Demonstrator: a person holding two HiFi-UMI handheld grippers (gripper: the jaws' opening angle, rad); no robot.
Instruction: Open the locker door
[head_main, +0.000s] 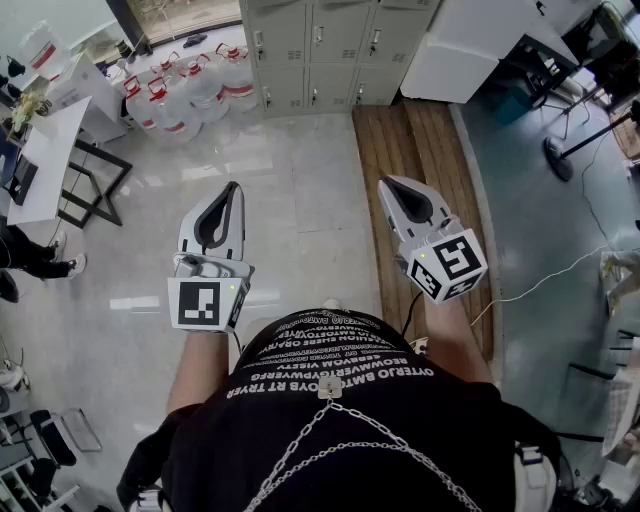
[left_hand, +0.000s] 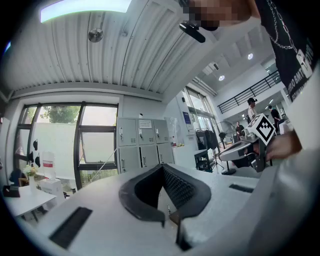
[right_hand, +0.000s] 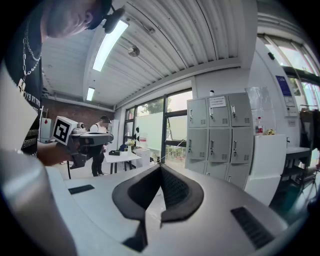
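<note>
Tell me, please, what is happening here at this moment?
A person in a black printed shirt stands some way from a bank of grey metal lockers, holding a white two-jaw gripper in each hand. The left gripper and the right gripper are both shut and empty, pointing towards the lockers. The locker doors in view look closed; neither gripper touches one.

The head view is aimed steeply downward; both gripper views are aimed forward from lower, and a distant bank of grey metal lockers (head_main: 320, 50) is shared by all three.
</note>
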